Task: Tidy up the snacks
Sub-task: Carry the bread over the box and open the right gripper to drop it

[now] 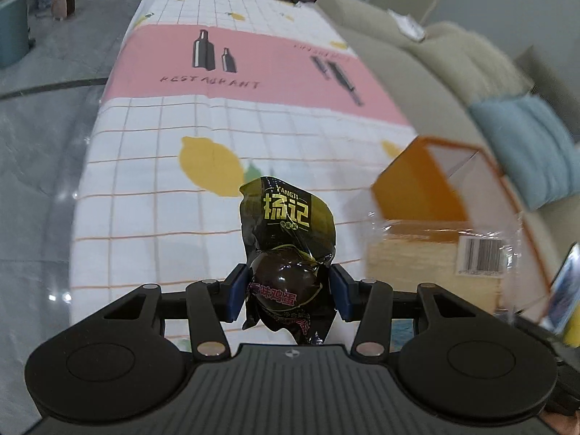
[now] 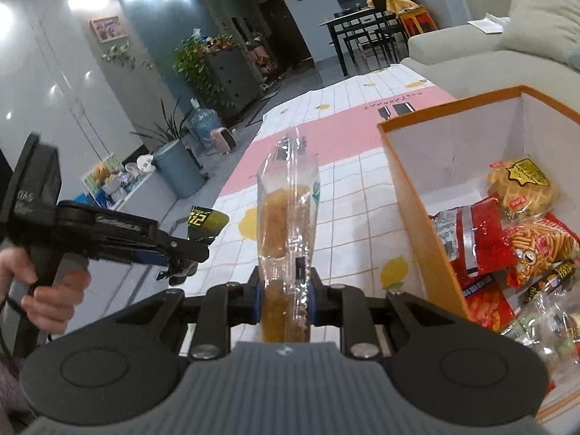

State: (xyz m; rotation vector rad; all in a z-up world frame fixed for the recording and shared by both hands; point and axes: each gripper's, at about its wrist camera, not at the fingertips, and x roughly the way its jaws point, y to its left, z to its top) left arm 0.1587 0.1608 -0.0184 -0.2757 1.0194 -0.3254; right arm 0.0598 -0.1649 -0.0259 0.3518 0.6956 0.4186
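Note:
My left gripper (image 1: 288,290) is shut on a black packet with a braised egg (image 1: 286,250), held above the checked tablecloth (image 1: 156,188). It also shows in the right wrist view (image 2: 181,253), at the left, with the packet's black and yellow top (image 2: 206,219) sticking out. My right gripper (image 2: 284,290) is shut on a clear packet of golden cake (image 2: 286,224), held upright just left of the orange box (image 2: 406,195). That cake packet (image 1: 435,257) appears at the right in the left wrist view, in front of the box (image 1: 413,185).
The box holds several snack bags, red (image 2: 478,243) and yellow (image 2: 518,185). A beige sofa (image 1: 417,50) runs along the table's right side. Plants, a bin (image 2: 179,166) and a water jug stand on the floor at the left. A dining table stands far back.

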